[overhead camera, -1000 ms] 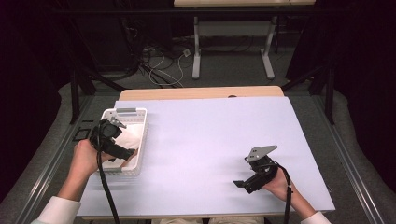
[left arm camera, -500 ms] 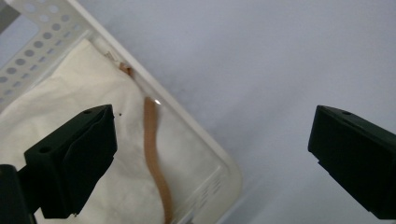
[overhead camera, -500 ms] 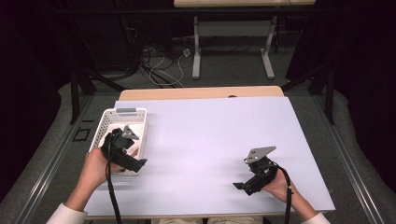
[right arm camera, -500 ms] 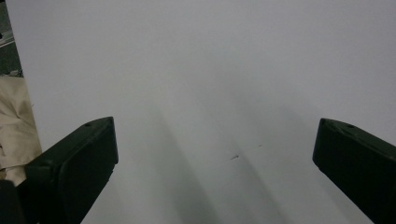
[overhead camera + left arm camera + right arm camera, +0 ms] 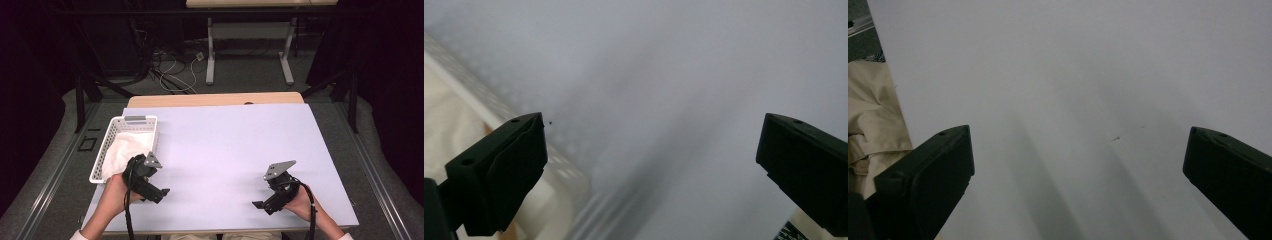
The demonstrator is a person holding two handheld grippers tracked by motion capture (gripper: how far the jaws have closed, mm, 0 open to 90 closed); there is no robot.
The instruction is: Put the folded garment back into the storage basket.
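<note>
A white perforated basket point(image 5: 112, 132) sits at the table's left edge with a crumpled white cloth point(image 5: 123, 149) inside it. My left gripper point(image 5: 161, 193) hovers just in front of the basket's near right corner, jaws wide open and empty. In the left gripper view the basket's wall point(image 5: 484, 95) and the cloth point(image 5: 446, 120) lie blurred at the left, beyond the left gripper point(image 5: 651, 165). My right gripper point(image 5: 261, 204) rests low at the table's front right, open with nothing in it. The right gripper point(image 5: 1078, 175) faces bare white table.
The white table top point(image 5: 225, 145) has a wooden strip point(image 5: 215, 99) along its far edge. Beige trousers point(image 5: 870, 120) show past the table's near edge in the right gripper view. Desk legs and cables stand on the floor behind.
My left gripper has drawn back out of the basket toward the table's near edge, leaving the cloth inside. The right gripper has stayed in place.
</note>
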